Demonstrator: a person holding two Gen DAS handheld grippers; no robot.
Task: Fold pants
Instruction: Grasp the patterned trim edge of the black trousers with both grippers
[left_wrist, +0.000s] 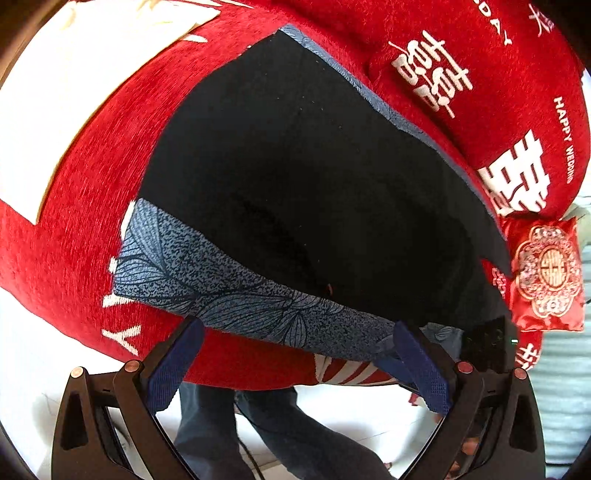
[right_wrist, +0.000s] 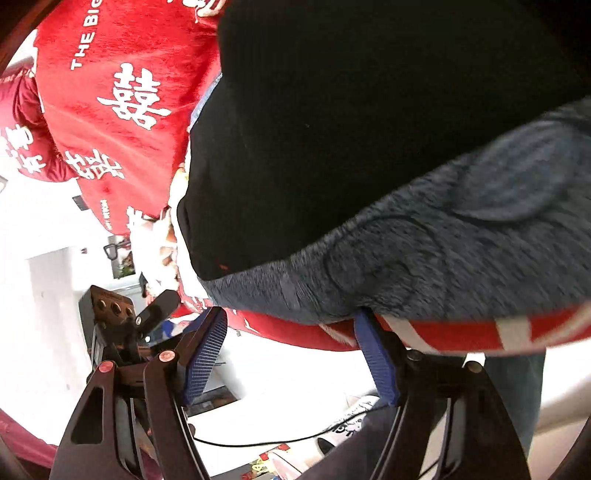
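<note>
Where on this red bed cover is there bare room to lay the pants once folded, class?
Bare red cover lies between the pants and the white panel. The opposite side is crowded: a red pillow and an embroidered pouch sit close beside the pants.

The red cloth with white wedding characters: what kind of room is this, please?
Probably a home bedroom, dressed for a wedding: a red bedspread printed "HAPPY WEDDING", a matching red pillow, and black pants lying on it.

My pants run off the top and right of the frame, their patterned band motion-blurred (leaf print unreadable).
</note>
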